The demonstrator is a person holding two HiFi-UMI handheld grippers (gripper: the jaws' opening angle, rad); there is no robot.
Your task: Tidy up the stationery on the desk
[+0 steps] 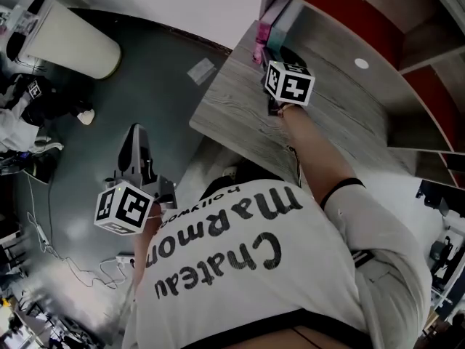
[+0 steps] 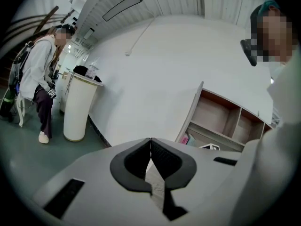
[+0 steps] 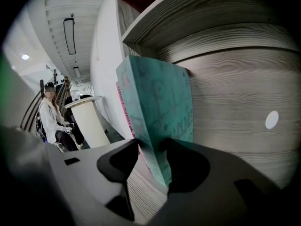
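A teal book stands upright on the wooden desk, with a pink book right behind it. Both lean against the end of the shelf unit. My right gripper is shut on the teal book, whose lower corner sits deep between the jaws. In the head view the right gripper reaches to the teal book at the desk's far corner. My left gripper hangs over the floor beside the desk. Its jaws are shut with nothing between them.
A white cylindrical stand is on the dark floor to the left, and a person stands next to it. Cables trail across the floor near my left side. Open wooden shelf compartments rise behind the desk.
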